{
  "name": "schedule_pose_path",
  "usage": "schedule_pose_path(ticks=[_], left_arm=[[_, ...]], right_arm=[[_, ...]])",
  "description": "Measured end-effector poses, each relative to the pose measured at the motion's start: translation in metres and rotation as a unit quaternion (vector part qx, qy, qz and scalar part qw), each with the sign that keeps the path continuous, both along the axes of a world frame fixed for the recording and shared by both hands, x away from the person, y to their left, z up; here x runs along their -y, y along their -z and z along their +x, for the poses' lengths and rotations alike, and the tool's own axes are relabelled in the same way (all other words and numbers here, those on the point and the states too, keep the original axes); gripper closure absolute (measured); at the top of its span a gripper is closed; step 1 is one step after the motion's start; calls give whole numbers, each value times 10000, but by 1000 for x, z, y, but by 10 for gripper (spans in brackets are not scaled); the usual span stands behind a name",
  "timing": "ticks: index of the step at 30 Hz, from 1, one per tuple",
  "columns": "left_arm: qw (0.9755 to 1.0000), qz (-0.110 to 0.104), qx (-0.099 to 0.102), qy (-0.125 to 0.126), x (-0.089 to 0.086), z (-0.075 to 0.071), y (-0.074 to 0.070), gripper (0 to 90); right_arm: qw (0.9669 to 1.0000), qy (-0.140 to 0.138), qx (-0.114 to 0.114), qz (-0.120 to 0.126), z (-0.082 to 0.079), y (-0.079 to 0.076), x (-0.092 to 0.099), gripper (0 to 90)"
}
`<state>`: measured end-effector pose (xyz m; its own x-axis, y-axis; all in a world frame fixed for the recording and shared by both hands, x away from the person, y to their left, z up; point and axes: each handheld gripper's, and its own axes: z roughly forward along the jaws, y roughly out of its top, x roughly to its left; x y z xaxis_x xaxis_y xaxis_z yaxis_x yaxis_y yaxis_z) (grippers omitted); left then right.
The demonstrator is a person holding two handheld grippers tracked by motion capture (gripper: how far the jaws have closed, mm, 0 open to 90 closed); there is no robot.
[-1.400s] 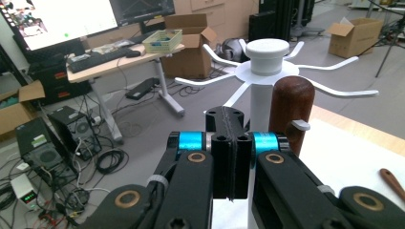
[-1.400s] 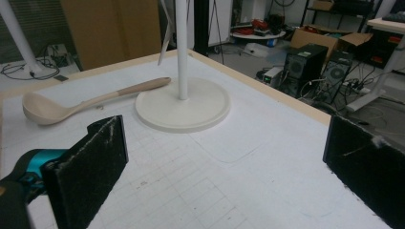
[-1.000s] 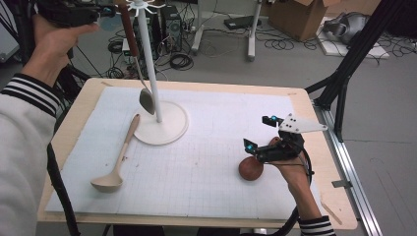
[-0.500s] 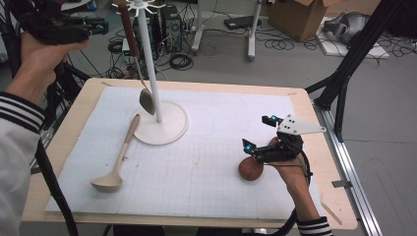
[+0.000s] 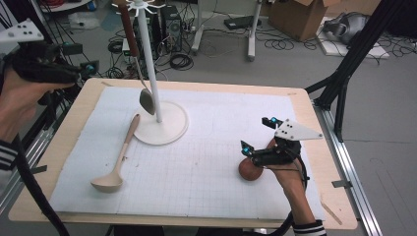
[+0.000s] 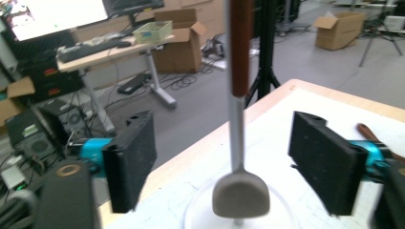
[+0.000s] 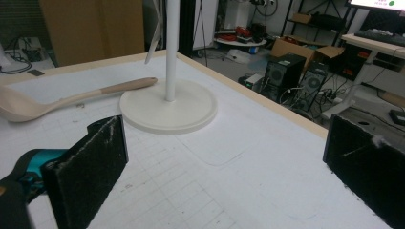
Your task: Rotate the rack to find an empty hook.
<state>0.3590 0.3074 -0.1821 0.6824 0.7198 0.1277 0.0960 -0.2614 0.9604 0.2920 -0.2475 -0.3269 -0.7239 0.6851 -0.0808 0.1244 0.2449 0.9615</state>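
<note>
Light wooden table (image 5: 314,113) carries a white gridded mat (image 5: 221,147) over most of its top. Toward 11 o'clock on the mat stands a white utensil stand with a round base and slim upright pole (image 5: 160,125); the base also appears in the right gripper view (image 7: 167,112).

From the rack at the top of the pole hangs a metal spatula with a brown handle (image 5: 140,78), blade down, just above the base. In the left gripper view it hangs upright (image 6: 238,143) in line between the 2 black pads, further off and touching neither.

At 9 o'clock of the base lies a pale wooden ladle (image 5: 118,162), handle tip resting against the base rim, bowl pointing toward 7 o'clock. In the right gripper view (image 7: 71,100) it lies at 10 o'clock.

Toward 4 o'clock on the mat sits a small round reddish-brown object (image 5: 250,169), touching the underside of the right gripper; what it is cannot be told.

Left gripper (image 5: 81,71) is held off the table's edge at 10 o'clock, well apart from the spatula. Its jaws have just been opening and stand wide, nothing between them.

Right gripper (image 5: 255,137) rests low over the mat at 4 o'clock, jaws spread wide and gripping nothing, aimed toward the stand
</note>
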Motion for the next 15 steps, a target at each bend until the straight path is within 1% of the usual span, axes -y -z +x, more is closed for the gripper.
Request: schedule_pose_path(ticks=[2, 3, 5, 6, 7, 10, 11, 14, 15], left_arm=[[10000, 21, 48, 55, -1, -7, 6, 167], [9999, 25, 80, 114, -2, -10, 10, 130], [9994, 81, 206, 275, -3, -16, 18, 96], [9992, 113, 258, 283, -3, -20, 23, 65], [9991, 104, 251, 322, -3, -22, 28, 37], [9991, 57, 167, 374, -5, -28, 44, 17], [9993, 5, 127, 364, -6, -30, 49, 17], [9994, -60, 0, 355, -9, -34, 63, 17], [9995, -16, -9, 308, -10, -36, 66, 17]], right_arm=[[10000, 24, 58, 27, 0, 0, 2, 5], [10000, 44, 75, 49, 0, -1, 2, 5], [10000, 72, 35, 56, -1, -1, 3, 5], [9999, 76, 73, 57, -1, -1, 4, 5], [9999, 102, 89, 39, -1, -1, 5, 5], [9999, 115, 94, 86, -1, -1, 7, 5], [9999, 130, 68, 86, -2, -1, 8, 5], [9999, 111, 90, 75, -2, 0, 9, 5], [9999, 101, 109, 63, -2, 0, 9, 5]])
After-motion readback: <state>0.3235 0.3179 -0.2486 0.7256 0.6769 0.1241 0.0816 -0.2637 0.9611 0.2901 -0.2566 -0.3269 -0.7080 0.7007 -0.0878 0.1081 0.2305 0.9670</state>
